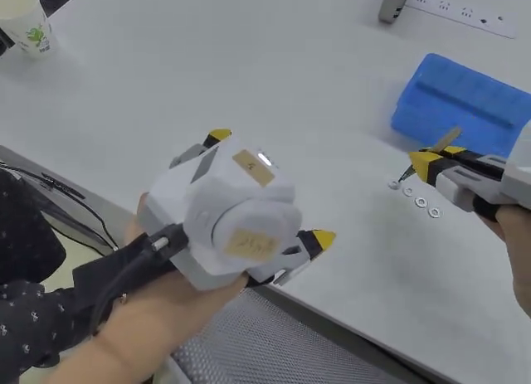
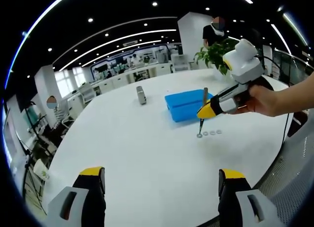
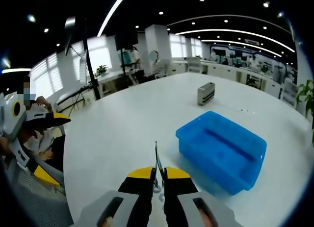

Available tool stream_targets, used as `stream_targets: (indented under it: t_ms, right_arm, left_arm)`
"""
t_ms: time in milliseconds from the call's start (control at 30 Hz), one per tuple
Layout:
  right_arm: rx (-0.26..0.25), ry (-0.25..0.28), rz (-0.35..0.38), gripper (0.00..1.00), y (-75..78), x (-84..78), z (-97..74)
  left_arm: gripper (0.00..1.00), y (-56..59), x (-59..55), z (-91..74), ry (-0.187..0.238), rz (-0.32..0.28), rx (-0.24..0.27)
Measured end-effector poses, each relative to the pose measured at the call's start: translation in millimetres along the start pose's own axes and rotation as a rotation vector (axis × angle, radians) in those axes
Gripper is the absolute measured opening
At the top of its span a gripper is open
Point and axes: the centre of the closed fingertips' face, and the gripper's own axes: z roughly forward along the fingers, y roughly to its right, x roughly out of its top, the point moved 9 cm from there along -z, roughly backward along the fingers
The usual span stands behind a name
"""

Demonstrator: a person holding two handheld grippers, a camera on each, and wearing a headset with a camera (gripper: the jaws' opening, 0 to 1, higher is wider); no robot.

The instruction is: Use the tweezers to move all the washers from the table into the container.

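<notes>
Blue container (image 1: 465, 102) is sitting near the washers (image 1: 421, 202); right gripper (image 3: 157, 173) is clamping the tweezers (image 3: 157, 158) between its fingers; left gripper (image 2: 159, 180) is holding its fingers wide apart, empty.

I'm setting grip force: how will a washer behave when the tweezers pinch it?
The washers look small, thin and flat on the smooth table, so they are probably light and apt to slide if nudged. The tweezers look slim-tipped, so a pinched one may twist or slip out. Dropped on edge, one could roll.
</notes>
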Motion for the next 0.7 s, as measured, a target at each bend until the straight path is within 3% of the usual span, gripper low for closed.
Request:
stream_targets:
  t_ms: [267,567,700]
  right_arm:
    - [-0.008,-0.002,-0.002,0.03,-0.1,-2.9,2.4]
    - [-0.004,0.002,0.020,0.03,-3.0,-3.3,3.5]
    - [-0.015,-0.008,-0.047,0.03,-6.4,-3.9,4.2]
  left_arm:
    - [0.99,-1.2,1.4,-1.2,0.016,-0.008,0.006]
    - [0.98,-1.1,0.2,-0.4,0.005,-0.002,0.008]
    - [0.98,-1.4,0.2,-0.7,0.005,-0.003,0.011]
